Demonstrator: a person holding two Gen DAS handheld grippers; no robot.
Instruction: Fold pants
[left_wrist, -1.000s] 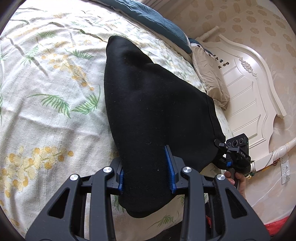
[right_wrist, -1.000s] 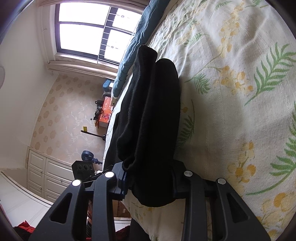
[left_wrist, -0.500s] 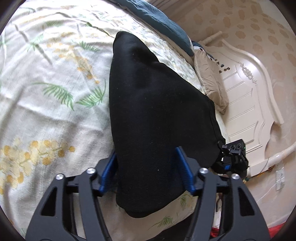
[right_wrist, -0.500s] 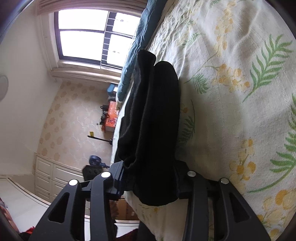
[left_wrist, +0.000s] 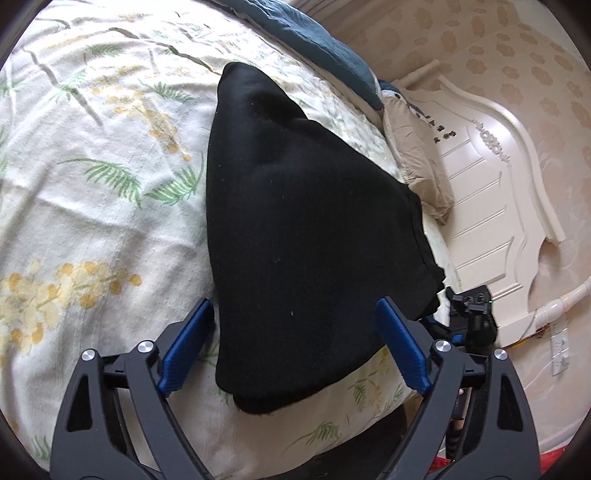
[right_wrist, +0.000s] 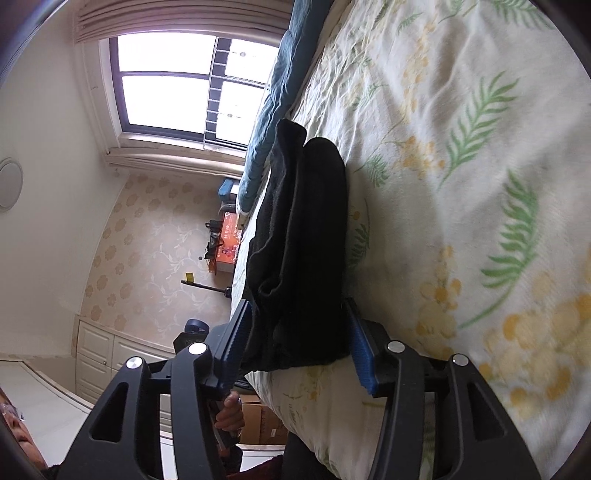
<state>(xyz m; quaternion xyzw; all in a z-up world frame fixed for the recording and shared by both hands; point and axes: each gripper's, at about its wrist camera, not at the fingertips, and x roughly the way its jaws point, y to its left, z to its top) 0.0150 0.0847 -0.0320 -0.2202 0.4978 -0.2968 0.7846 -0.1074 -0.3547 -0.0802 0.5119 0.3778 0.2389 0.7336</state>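
Folded black pants (left_wrist: 303, 229) lie in a thick stack on the flowered bedspread (left_wrist: 92, 206), near the bed's front edge. My left gripper (left_wrist: 293, 302) straddles the stack's near end. Its jaws are opening, and the blue pads (left_wrist: 188, 347) stand clear of the cloth on both sides. In the right wrist view the pants (right_wrist: 306, 229) appear edge-on as stacked layers. My right gripper (right_wrist: 295, 302) straddles that end with its jaws opening, and its blue pads (right_wrist: 360, 354) show beside the cloth. The right gripper (left_wrist: 469, 306) also peeks out past the pants' far corner.
A dark blue quilt (left_wrist: 314, 40) and a beige pillow (left_wrist: 417, 162) lie along the bed's far side by the white headboard (left_wrist: 498, 206). Off the bed are a window (right_wrist: 177, 81), white cabinets (right_wrist: 99, 350), a cardboard box (right_wrist: 262, 421) and a person's hand (right_wrist: 229, 410).
Both grippers were shut on the pants' ends and their jaws have spread apart, letting go. The stack has settled on the bedspread. The right gripper has shifted a little.
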